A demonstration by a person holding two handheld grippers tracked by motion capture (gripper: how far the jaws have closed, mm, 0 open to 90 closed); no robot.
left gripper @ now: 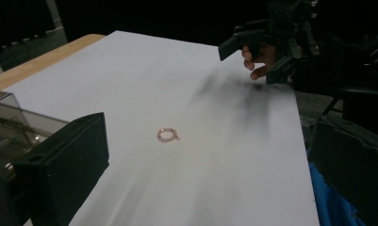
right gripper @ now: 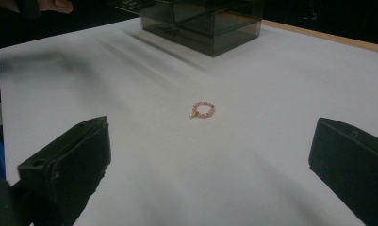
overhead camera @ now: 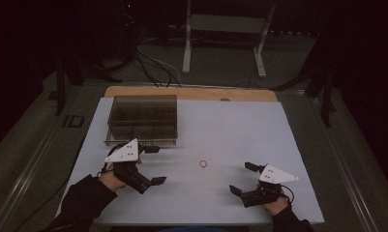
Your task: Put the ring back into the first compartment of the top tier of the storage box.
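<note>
A small pink bead bracelet lies flat on the white table top, between the two grippers. My left gripper is held to its left, open, with nothing between the jaws. My right gripper is held to the bracelet's right and a little nearer the front edge, also open and empty. In the right gripper view the bracelet lies ahead of the wide-spread jaws. In the left gripper view the bracelet lies ahead, with the other gripper beyond it.
A smoky see-through box with compartments stands at the back left of the table, just behind my left gripper, and appears in the right gripper view as the box. A wooden edge runs along the far side. Cables and a metal frame lie on the floor beyond.
</note>
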